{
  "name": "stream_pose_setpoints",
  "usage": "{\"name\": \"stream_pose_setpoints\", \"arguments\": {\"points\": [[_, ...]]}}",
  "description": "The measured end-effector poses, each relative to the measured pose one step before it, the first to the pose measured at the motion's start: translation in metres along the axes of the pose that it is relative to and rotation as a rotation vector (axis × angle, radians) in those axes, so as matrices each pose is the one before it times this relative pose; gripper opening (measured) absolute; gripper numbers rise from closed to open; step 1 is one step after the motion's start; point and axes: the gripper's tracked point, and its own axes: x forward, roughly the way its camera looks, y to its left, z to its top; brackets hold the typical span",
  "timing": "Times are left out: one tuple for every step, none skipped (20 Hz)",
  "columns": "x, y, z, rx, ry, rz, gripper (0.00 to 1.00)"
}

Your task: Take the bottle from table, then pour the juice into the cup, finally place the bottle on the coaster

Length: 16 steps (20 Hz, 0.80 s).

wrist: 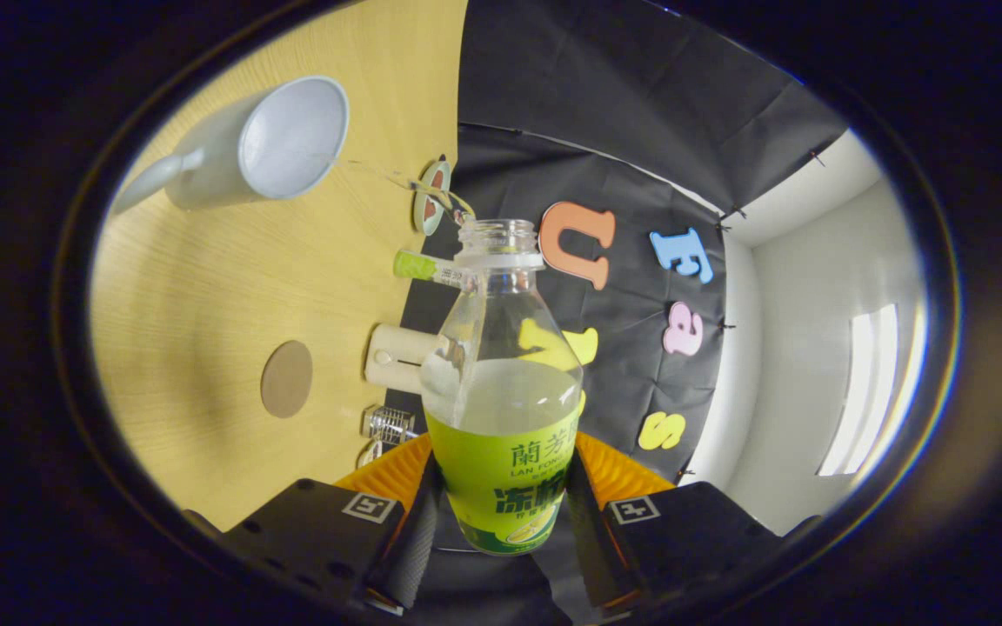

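Scanning from the left: we see the cup [279,152] on the wooden table [205,287] with its mouth facing us, and the round coaster [286,378] bare, nearer the fingers. Our gripper [501,513] is clamped on the uncapped bottle [501,409], both fingers pressing its green label, liquid about half up.

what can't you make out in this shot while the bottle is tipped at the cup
- Bottle, gripper view: its base is hidden between the fingers of the gripper shut on it.
- Cup: the fill level cannot be judged; its inside looks uniformly pale.
- Small clear item beside the round coaster: too small to identify.
- Cream object: partly hidden behind the bottle.
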Motion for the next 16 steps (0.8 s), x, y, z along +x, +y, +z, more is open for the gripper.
{"name": "stream_pose_setpoints", "arguments": {"points": [[-0.00044, -0.00001, -0.00042, -0.00497, -0.00009, -0.00087, 0.74], [-0.00038, -0.00078, 0.00047, -0.00420, 0.00038, -0.00113, 0.74], [0.00045, -0.00043, -0.00035, -0.00166, -0.00044, -0.00110, 0.74], [-0.00013, -0.00059, 0.00031, -0.00139, 0.00136, -0.00014, 0.74], [-0.00070, -0.00067, -0.00022, -0.00250, -0.00135, -0.00083, 0.74], [0.00085, -0.00112, 0.00008, -0.00293, 0.00149, -0.00168, 0.74], [0.00054, -0.00028, 0.00013, -0.00218, -0.00089, -0.00035, 0.74], [0.00005, -0.00047, 0.00010, -0.00251, 0.00046, -0.00092, 0.74], [0.00143, -0.00136, 0.00029, -0.00321, -0.00227, -0.00133, 0.74], [-0.00080, -0.00086, 0.00001, -0.00380, -0.00060, -0.00257, 0.74], [-0.00113, -0.00086, 0.00007, -0.00167, -0.00047, -0.00129, 0.74], [0.00065, 0.00013, -0.00015, -0.00206, -0.00054, -0.00081, 0.74], [0.00030, -0.00048, 0.00020, -0.00275, -0.00052, 0.00103, 0.74], [0.00018, -0.00063, 0.00000, -0.00611, 0.00087, -0.00128, 0.74], [-0.00010, -0.00099, 0.00144, -0.00421, -0.00428, -0.00023, 0.74], [-0.00074, -0.00095, 0.00008, -0.00810, -0.00011, -0.00243, 0.74]]}}
